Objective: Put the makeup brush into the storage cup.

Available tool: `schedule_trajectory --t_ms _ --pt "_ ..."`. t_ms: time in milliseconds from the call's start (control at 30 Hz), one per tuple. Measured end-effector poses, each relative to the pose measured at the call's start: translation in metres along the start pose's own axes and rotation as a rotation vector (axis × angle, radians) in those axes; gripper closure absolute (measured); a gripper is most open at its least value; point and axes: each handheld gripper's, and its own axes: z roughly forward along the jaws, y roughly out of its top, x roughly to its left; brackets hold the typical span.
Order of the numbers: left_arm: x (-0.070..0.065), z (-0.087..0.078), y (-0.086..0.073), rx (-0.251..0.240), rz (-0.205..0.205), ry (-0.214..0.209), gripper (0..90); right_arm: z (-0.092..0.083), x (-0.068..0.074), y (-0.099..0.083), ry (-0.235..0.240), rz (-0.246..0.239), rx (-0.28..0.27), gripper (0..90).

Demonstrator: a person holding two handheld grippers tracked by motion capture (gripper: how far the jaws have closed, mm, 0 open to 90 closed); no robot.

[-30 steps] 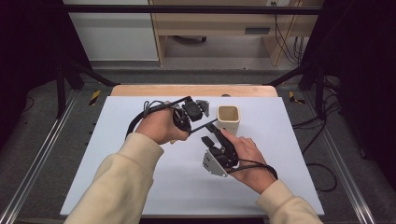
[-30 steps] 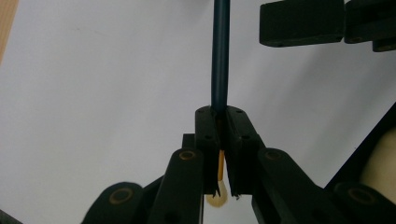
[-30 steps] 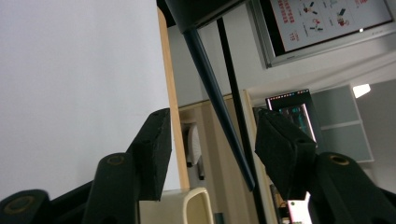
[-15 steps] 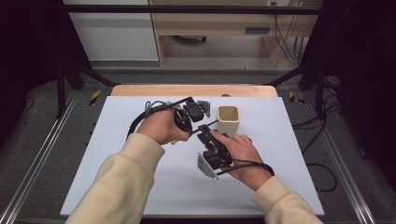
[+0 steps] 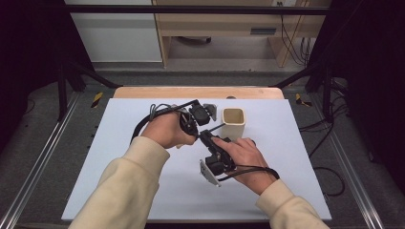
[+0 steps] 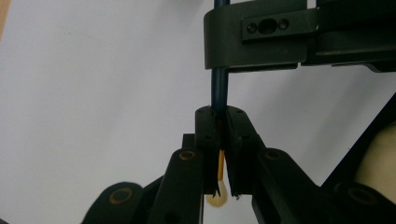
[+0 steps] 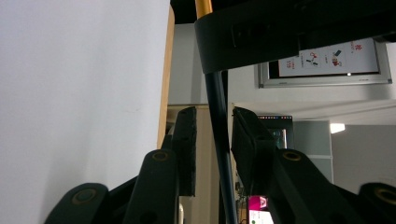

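Hands meet near the middle of the white mat [image 5: 119, 157] in the high view, the left gripper [image 5: 197, 116] and right gripper [image 5: 206, 137] nose to nose, with a thin dark stick [image 5: 216, 128] running between them toward the cream cup [image 5: 233, 122] just beside. The cup stands upright, close to the right hand [image 5: 243, 155]; the left hand [image 5: 167, 131] covers most of its tool. The mat lies on a wooden table [image 5: 191, 92], with a grey floor and dark frame rails around.

In the left gripper view, the jaws are pressed together on the stick [image 6: 219, 91], dark above and yellow below the pinch. The other gripper's black body crosses the top and hides the stick's far end.

In the right gripper view, the jaws have just been closing with the stick [image 7: 217, 121] between them; gaps remain on both sides. The left gripper's body blocks the top. Beyond, blurred shelves and a wall poster [image 7: 327, 56].
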Motion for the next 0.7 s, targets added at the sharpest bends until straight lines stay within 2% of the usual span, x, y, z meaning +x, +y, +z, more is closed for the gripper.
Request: schedule_trajectory --t_ms 300,700 --pt "-0.0005 0.002 -0.0012 0.001 0.0 -0.004 83.8 -0.0004 0.001 0.0009 0.0 -0.015 -0.007 80.4" --pt "-0.0001 0.0042 -0.0028 -0.016 0.011 -0.005 82.6 0.0002 0.0023 0.0001 0.025 -0.036 -0.015 83.7"
